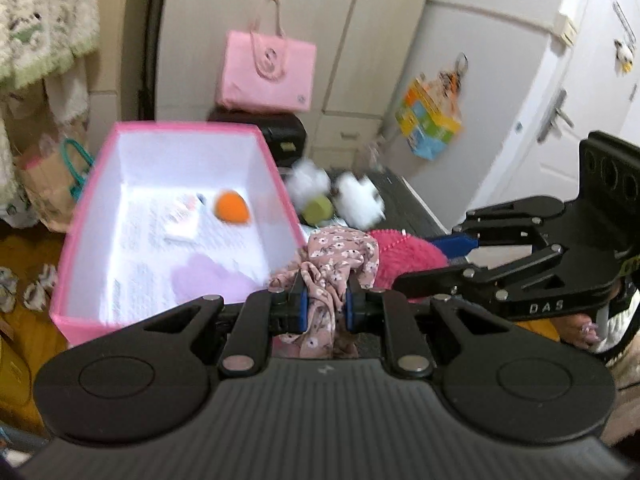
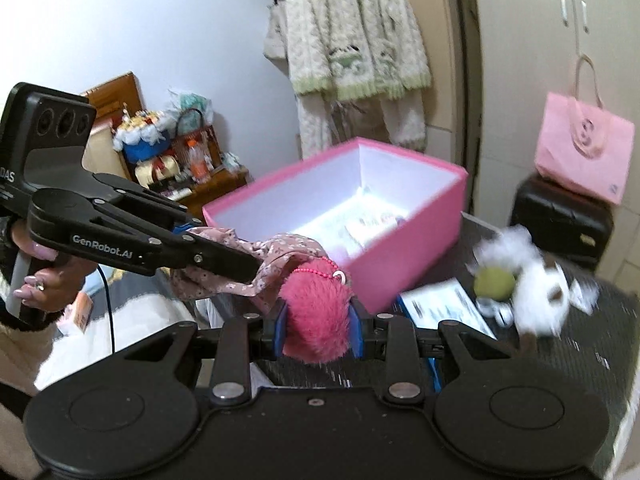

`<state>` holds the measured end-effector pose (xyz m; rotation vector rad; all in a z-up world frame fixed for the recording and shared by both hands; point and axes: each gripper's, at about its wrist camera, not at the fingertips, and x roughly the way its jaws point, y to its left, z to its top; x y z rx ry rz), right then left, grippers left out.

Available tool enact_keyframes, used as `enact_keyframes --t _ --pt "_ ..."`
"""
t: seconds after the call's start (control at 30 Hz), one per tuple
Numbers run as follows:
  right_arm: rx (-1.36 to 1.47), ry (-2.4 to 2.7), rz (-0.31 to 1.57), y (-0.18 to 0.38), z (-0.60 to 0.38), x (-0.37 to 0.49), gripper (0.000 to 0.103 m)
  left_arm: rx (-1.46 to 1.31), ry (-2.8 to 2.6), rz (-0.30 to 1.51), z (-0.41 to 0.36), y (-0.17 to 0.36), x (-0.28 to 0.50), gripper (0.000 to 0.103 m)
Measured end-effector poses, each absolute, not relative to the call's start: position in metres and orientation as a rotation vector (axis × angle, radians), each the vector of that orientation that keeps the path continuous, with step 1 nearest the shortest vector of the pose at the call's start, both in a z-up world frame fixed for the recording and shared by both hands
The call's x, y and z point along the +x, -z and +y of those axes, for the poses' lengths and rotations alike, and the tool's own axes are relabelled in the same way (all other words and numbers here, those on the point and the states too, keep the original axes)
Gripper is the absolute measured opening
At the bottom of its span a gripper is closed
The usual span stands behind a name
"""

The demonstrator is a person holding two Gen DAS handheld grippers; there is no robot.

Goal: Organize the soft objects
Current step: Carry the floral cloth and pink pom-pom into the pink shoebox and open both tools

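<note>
My left gripper (image 1: 325,307) is shut on a pink floral cloth (image 1: 340,256), held in the air just right of the open pink box (image 1: 276,168). The box holds an orange ball (image 1: 231,207), a small white packet (image 1: 182,220) and printed paper. My right gripper (image 2: 318,330) is shut on a fluffy magenta pom-pom (image 2: 316,312) with a bead chain, in front of the box (image 2: 420,248). The floral cloth (image 2: 280,252) hangs from the left gripper (image 2: 256,268) beside it. A white plush with a green ball (image 2: 532,280) lies on the dark table (image 2: 592,344).
A pink tote bag (image 1: 268,68) sits on a black case (image 1: 286,132) before white cupboards. A knitted garment (image 2: 352,40) hangs on the wall. A printed sheet (image 2: 444,304) lies by the box. A door (image 1: 592,80) is at right.
</note>
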<state>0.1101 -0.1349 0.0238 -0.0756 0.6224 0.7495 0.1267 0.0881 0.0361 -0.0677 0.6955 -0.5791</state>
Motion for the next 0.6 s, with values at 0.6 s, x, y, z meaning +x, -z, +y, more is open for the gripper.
enact_keyframes --t 0.6 --pt "-0.290 -0.739 0.675 -0.001 -0.052 0.228 0.035 0.053 0.322 0.732 0.120 0.002 0.224 0.018"
